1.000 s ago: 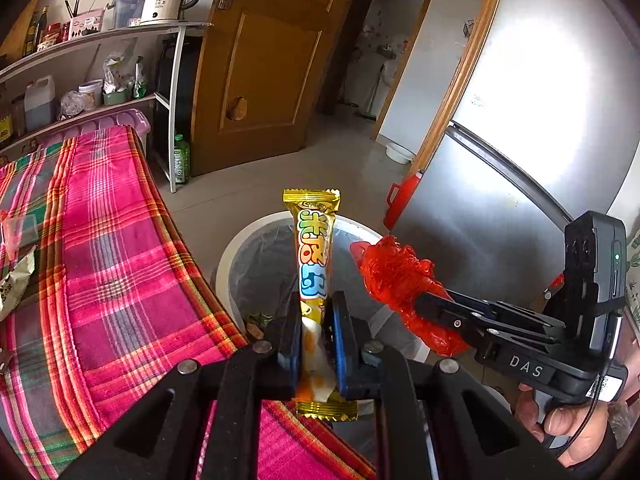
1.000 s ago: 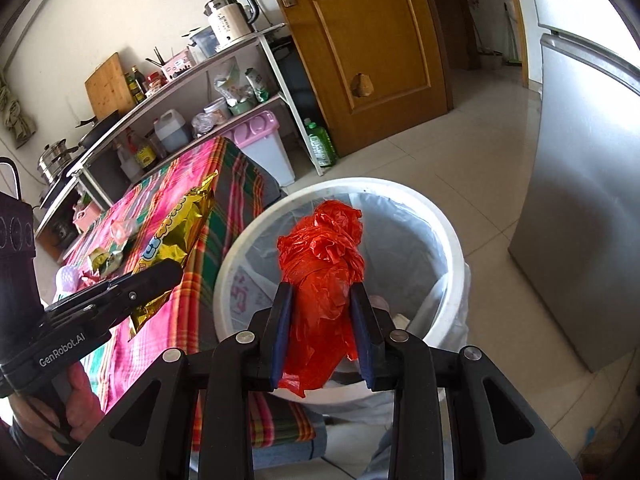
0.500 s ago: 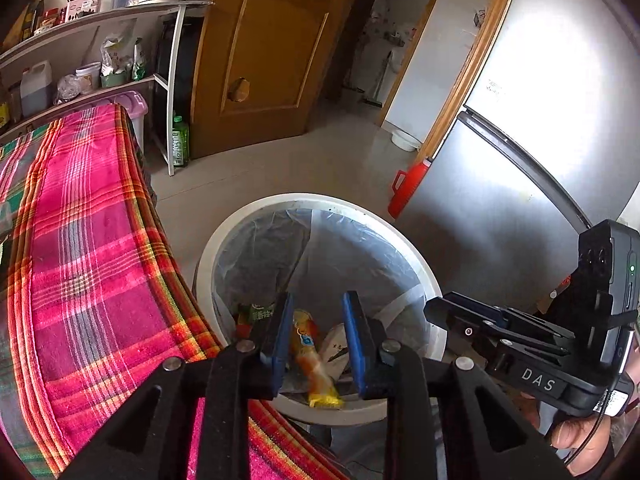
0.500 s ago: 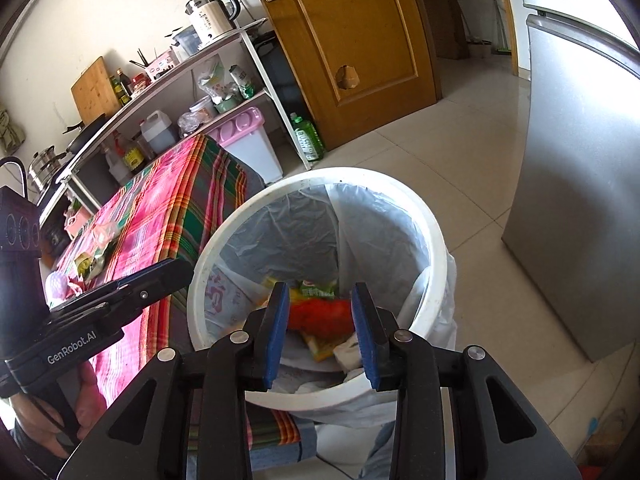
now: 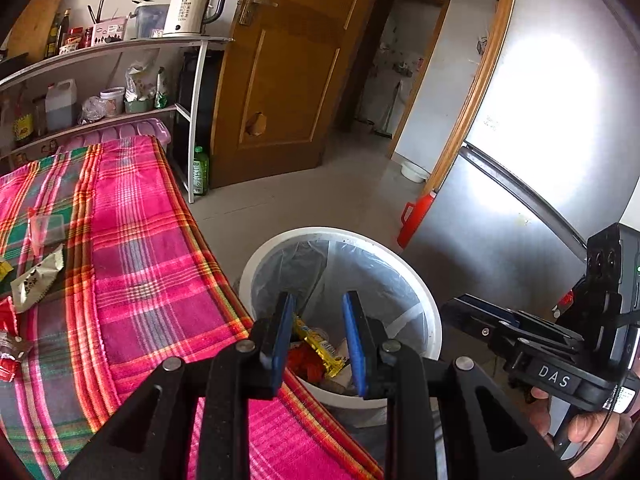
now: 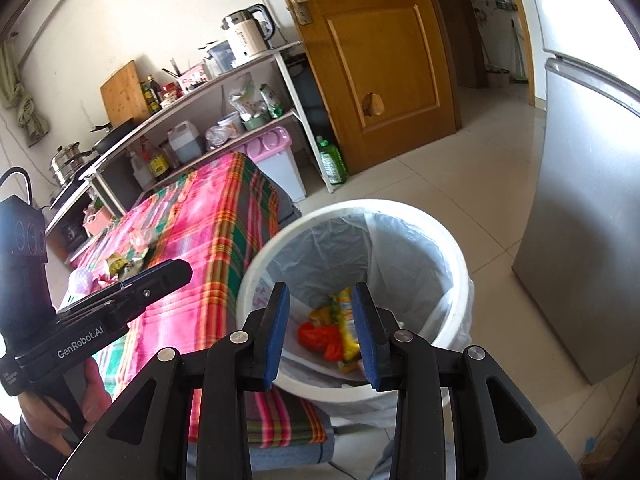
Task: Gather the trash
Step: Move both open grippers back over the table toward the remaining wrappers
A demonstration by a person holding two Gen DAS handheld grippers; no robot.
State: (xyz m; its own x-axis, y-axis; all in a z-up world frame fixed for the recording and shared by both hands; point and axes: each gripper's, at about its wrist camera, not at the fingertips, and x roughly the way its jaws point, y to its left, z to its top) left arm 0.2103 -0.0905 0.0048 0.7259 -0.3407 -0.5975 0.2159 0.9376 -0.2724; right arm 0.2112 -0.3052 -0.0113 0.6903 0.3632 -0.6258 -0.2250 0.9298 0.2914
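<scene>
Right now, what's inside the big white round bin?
Inside the white round bin, on its clear plastic liner, lie a yellow snack wrapper and crumpled red plastic. Anything beneath them is hidden.

The round white plastic bin (image 5: 434,320) lined with a clear bag has its near rim at 6 o'clock hidden behind the left tool (image 5: 318,336), whose blue pads cover part of the yellow snack wrapper (image 5: 320,346) and crumpled red plastic (image 5: 302,360) inside. On the pink plaid-covered surface (image 5: 140,280), a red packet (image 5: 8,364) at 9 o'clock is cut by the left wrist view's edge. In the right wrist view, the small litter (image 6: 120,266) at 9 o'clock is too blurred to identify, partly behind the left tool (image 6: 160,276).
</scene>
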